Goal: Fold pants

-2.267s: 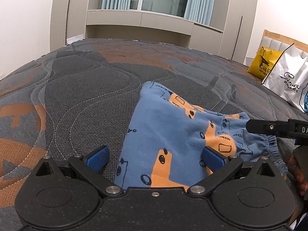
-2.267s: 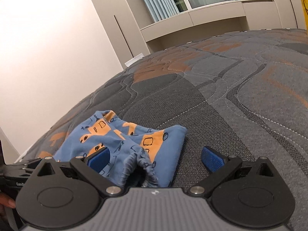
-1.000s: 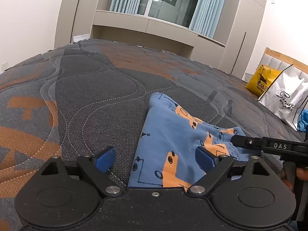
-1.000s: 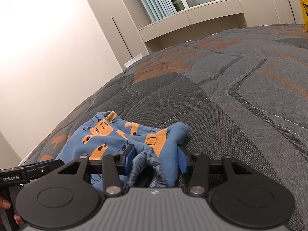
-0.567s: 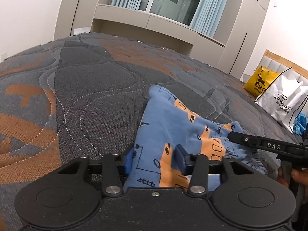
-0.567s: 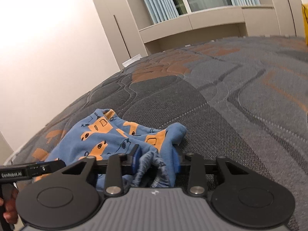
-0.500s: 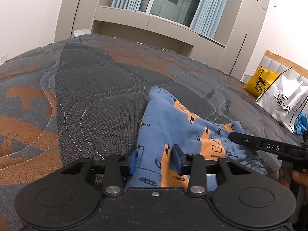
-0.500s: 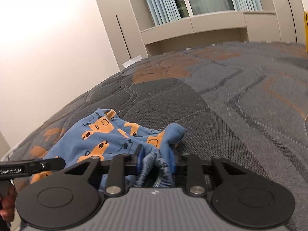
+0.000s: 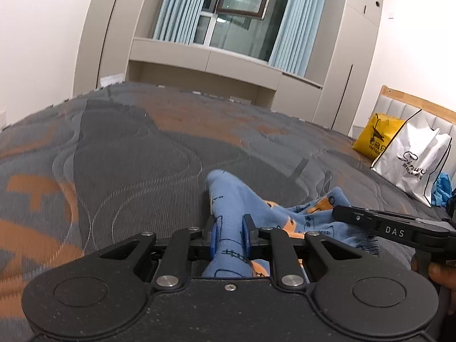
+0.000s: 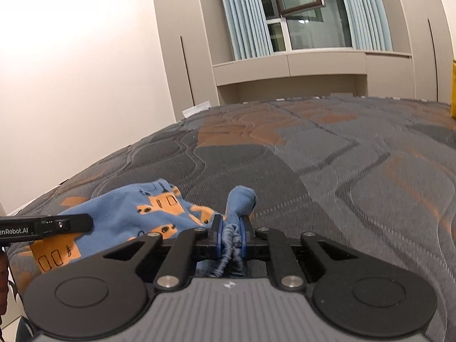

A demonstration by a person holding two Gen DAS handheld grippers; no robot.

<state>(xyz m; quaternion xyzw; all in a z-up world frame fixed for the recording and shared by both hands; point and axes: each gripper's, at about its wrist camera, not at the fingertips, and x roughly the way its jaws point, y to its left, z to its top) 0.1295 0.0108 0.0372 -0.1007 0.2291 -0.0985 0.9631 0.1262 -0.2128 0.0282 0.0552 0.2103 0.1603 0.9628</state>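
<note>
I had the left gripper (image 9: pixel 229 235) pinching a fold of the blue pants (image 9: pixel 228 199) between its blue-padded fingers (image 9: pixel 213 235); the cloth rose in a narrow ridge from the grip toward the far side, then spread right in loose folds with orange patches. My right gripper (image 10: pixel 230 238) was closed on the gathered waistband, the elastic bunched between its fingers (image 10: pixel 217 235) and a small knob of fabric standing just beyond them; the rest of the pants lay left of it on the bed (image 10: pixel 356 171). The grey and orange quilted bed carried everything; whether the pinched parts were lifted clear of it I could not tell, since the gripper bodies hid the cloth beneath. At the far right of the bed a yellow bag (image 9: pixel 376 139) stood beside a white bag (image 9: pixel 413 159), touching or nearly so; curtains (image 9: pixel 176 8) flanked the window (image 9: pixel 236 17) on the far wall.
</note>
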